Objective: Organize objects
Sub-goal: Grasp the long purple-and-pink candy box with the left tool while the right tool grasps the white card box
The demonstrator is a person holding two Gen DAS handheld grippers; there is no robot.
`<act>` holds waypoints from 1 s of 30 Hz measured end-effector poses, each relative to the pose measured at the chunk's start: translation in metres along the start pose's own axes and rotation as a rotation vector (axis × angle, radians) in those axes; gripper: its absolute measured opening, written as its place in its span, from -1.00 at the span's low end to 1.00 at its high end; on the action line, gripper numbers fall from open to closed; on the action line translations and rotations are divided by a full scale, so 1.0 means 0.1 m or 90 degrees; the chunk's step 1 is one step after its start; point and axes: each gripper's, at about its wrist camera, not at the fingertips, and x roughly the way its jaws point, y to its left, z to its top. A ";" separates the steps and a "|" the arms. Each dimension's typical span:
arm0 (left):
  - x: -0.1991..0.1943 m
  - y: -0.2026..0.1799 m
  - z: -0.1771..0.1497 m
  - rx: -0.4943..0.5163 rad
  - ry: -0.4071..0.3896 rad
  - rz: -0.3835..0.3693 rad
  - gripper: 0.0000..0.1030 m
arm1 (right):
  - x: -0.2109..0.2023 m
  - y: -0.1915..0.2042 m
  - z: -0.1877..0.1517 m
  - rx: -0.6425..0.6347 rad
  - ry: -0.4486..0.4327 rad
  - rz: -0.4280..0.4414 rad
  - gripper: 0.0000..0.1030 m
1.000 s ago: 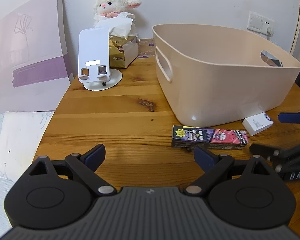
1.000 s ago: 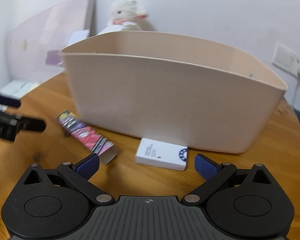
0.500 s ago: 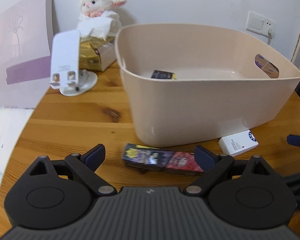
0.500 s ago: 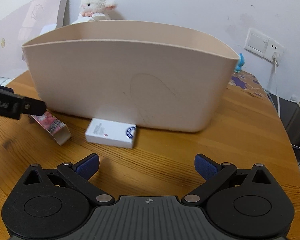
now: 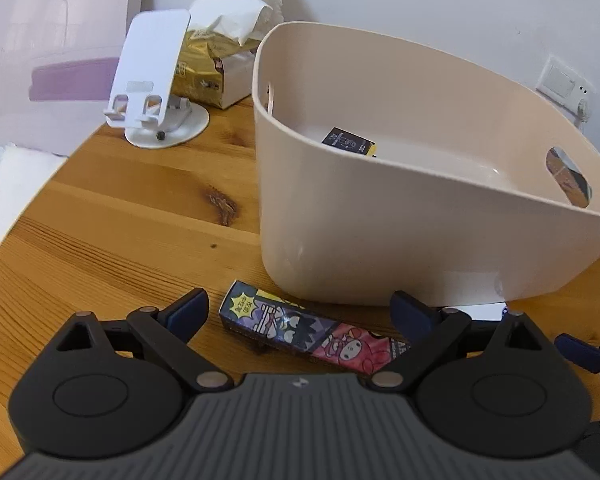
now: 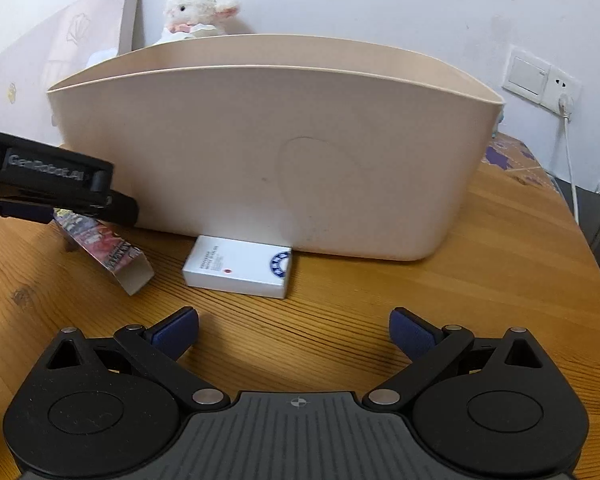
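Wooden desk (image 5: pixel 132 216) carries a beige tub (image 5: pixel 380 240) before a white wall. Only the left view looks into the tub, where a small black packet (image 5: pixel 346 141) lies, and shows a white phone stand (image 5: pixel 152 80) beyond. The left hand-held gripper (image 5: pixel 300 312) is spread wide over a cartoon box (image 5: pixel 300 330) lying beside the tub, holding nothing. Only the right view shows the whole white box (image 6: pixel 238 266) touching the tub's foot; the right hand-held gripper (image 6: pixel 294 330), also wide open and empty, faces it.

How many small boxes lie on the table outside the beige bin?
2: the cartoon-printed box between the left tool's fingers, and the white box against the bin wall. Others may hide behind it.
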 end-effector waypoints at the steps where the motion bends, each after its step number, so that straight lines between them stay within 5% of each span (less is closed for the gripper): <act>1: 0.01 -0.04 -0.01 0.007 0.000 0.014 0.90 | 0.01 0.01 -0.01 0.004 0.001 0.004 1.00; 6: 0.07 -0.06 -0.14 0.022 0.031 0.036 0.91 | 0.00 0.00 -0.04 0.017 0.001 0.008 1.00; 17: -0.10 0.25 -0.26 0.057 0.060 0.007 0.82 | 0.13 0.19 0.08 -0.010 -0.010 0.011 1.00; 23: -0.16 0.31 -0.25 0.075 0.038 0.010 0.30 | 0.21 0.24 0.13 0.018 -0.028 -0.005 0.96; 26: -0.20 0.37 -0.24 0.063 0.026 0.011 -0.46 | 0.15 0.24 0.10 0.030 -0.046 -0.008 0.17; 30: -0.24 0.42 -0.25 0.056 0.031 -0.005 -0.52 | 0.06 0.21 0.06 0.028 -0.043 -0.006 0.08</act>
